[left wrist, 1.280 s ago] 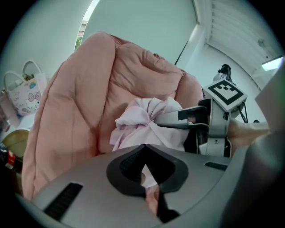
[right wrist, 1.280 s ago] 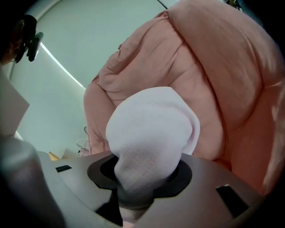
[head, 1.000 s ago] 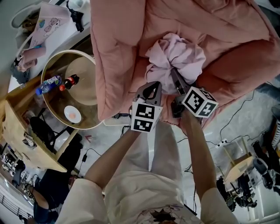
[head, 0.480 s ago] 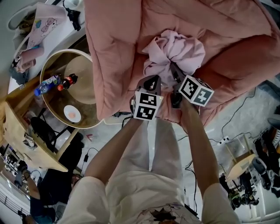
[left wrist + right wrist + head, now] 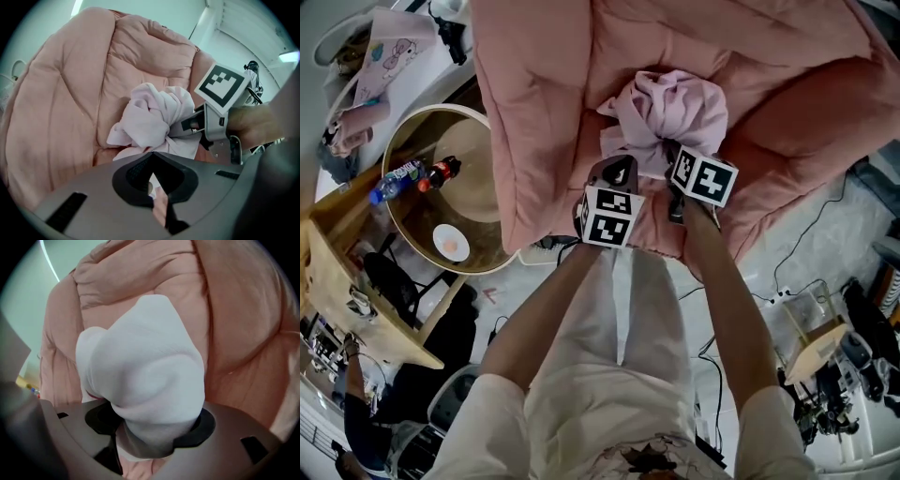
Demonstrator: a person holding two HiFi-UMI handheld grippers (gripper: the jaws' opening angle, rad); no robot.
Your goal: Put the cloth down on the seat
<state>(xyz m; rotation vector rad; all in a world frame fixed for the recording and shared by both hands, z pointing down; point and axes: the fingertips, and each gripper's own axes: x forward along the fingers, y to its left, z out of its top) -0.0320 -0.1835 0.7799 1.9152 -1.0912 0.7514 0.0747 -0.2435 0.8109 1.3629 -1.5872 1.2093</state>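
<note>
While the right claw [image 5: 671,157] is opening around a fold of the cloth [image 5: 670,108], the bundle rests on the seat [image 5: 544,112], straight ahead of that claw. Left claw [image 5: 617,169], pressed together and empty, sits just beside the cloth's near edge. The right claw is the nearer, so backing it straight off the cloth looks like what remains.

A lived-in home room: pink padded seat [image 5: 548,112], round wooden table [image 5: 483,202] with drink bottles [image 5: 401,177].
</note>
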